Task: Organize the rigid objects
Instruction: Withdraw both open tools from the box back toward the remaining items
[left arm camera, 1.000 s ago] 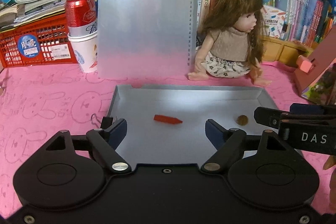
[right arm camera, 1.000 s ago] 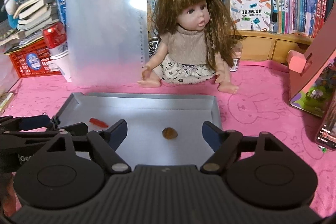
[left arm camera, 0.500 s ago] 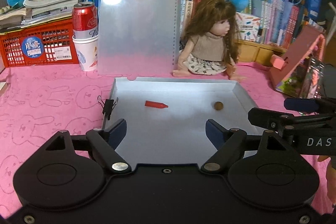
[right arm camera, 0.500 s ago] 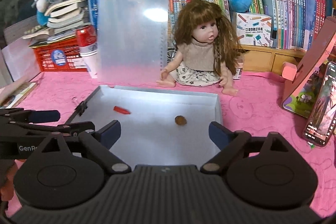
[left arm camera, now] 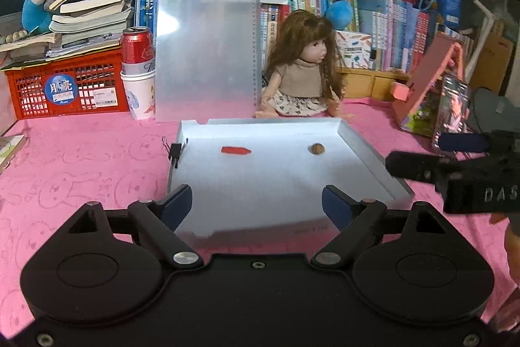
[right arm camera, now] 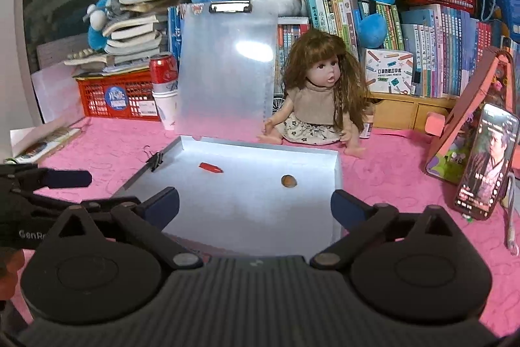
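Note:
A grey shallow tray lies on the pink cloth. In it rest a small red piece and a small brown round nut, well apart. My left gripper hovers over the tray's near edge, its jaws opening with nothing between them. My right gripper sits over the near part of the tray, its jaws opening wide and empty. Each gripper shows at the side of the other's view. A black binder clip is clipped to the tray's left wall.
A doll sits behind the tray beside an upright translucent clipboard. A red can on a paper cup and a red basket stand at back left. A phone leans against a pink stand on the right.
Both grippers have drawn back from the tray, so the whole tray and more of the shelf show. Both pairs of jaws stand wider, the right one most.

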